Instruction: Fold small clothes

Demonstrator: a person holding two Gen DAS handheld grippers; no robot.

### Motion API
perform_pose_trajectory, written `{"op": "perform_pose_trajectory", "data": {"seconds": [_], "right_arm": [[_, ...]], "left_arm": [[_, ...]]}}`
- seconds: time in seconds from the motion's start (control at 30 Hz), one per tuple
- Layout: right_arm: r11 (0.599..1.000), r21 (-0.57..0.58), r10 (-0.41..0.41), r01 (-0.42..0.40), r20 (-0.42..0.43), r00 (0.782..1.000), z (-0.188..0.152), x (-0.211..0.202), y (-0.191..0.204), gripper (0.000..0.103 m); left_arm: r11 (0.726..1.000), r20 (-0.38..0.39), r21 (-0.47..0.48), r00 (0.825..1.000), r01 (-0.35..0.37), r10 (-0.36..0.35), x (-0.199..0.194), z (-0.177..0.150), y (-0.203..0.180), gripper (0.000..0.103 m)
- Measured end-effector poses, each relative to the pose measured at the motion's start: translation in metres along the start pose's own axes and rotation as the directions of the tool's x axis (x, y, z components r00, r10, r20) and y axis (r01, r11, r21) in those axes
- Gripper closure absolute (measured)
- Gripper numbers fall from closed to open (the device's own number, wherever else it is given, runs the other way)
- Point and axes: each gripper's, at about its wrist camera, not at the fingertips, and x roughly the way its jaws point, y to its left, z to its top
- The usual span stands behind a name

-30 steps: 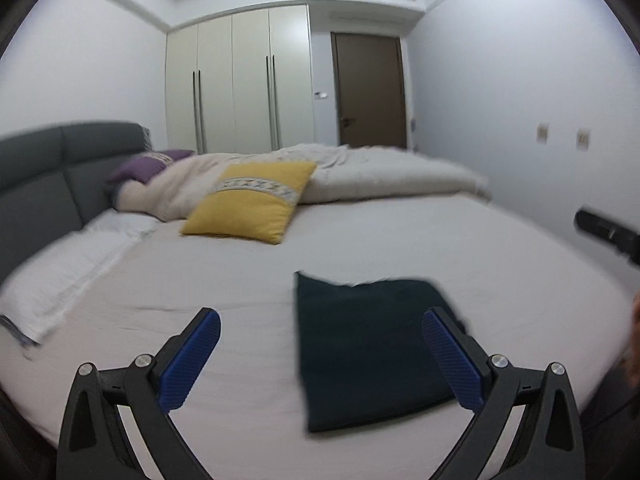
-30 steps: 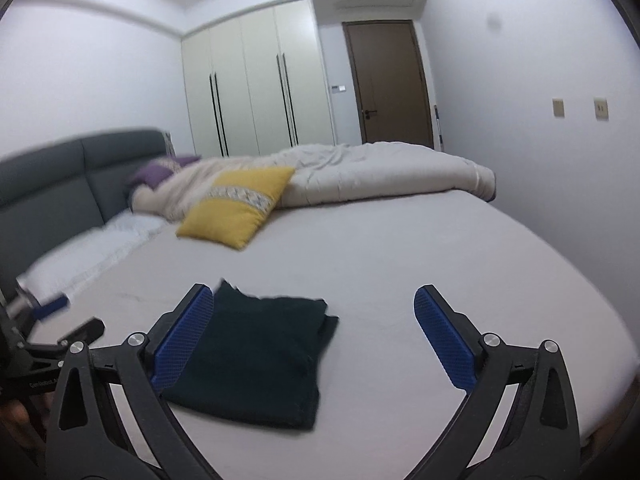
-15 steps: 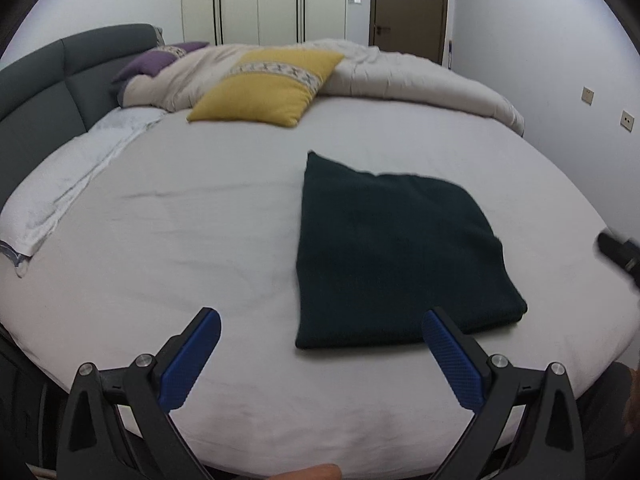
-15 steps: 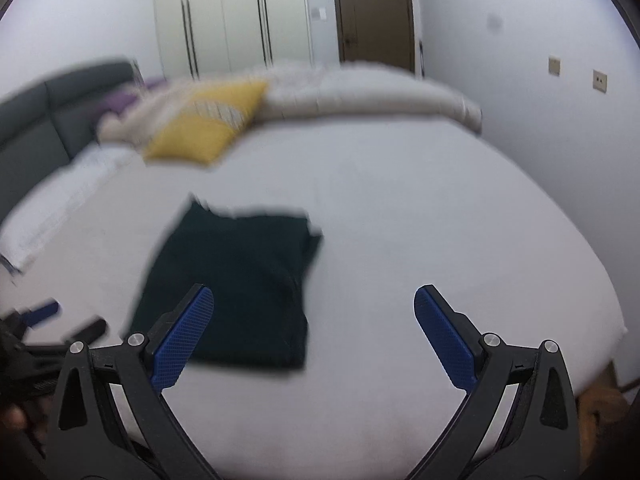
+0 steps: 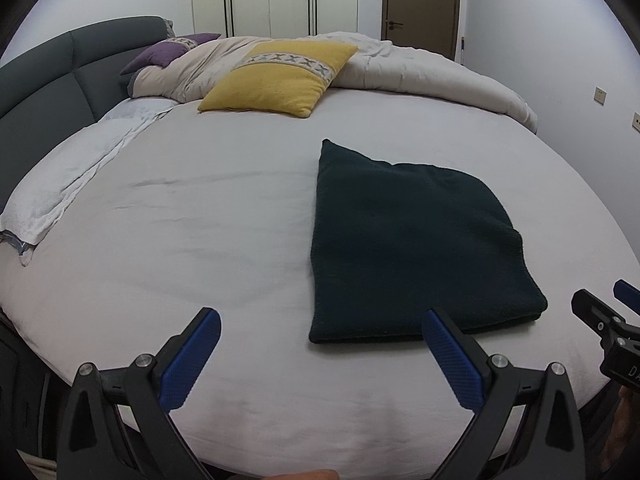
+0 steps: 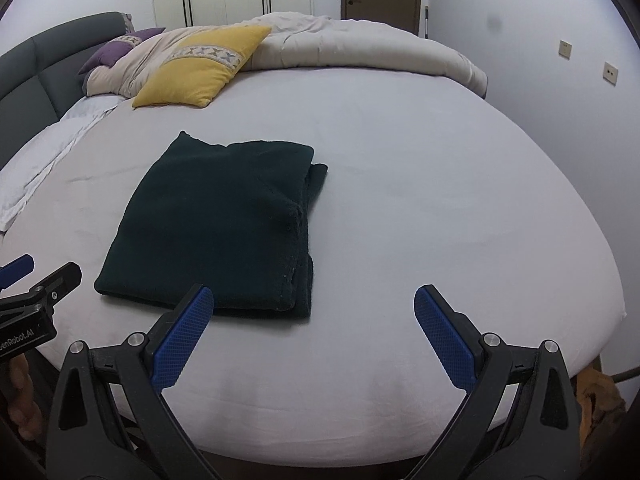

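The left gripper (image 5: 320, 356) is hovering wide apart and empty, the folded dark garment (image 5: 412, 248) lying on the bed (image 5: 200, 240) beyond its right finger. Only the right wrist view is showing the stacked layer edges (image 6: 300, 240). The right gripper (image 6: 314, 332) is gaping empty too.

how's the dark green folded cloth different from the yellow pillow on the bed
The dark green cloth lies flat in thin stacked layers; the yellow pillow is plump and leans against the bunched duvet. The cloth is plain, while the pillow carries a patterned band. The cloth sits near both open grippers, the pillow far back by the headboard. Both rest on the bed sheet.
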Motion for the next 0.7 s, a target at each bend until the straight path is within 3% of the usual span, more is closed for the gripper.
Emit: {"op": "perform_pose_trajectory", "data": {"seconds": [0.7], "right_arm": [[1.0, 0.002, 0.009, -0.009, -0.014, 1.0, 0.0021, -0.0071, -0.0007, 0.001]], "left_arm": [[1.0, -0.005, -0.006, 1.0, -0.004, 0.004, 0.0025, 0.0002, 0.0022, 0.0]]}}
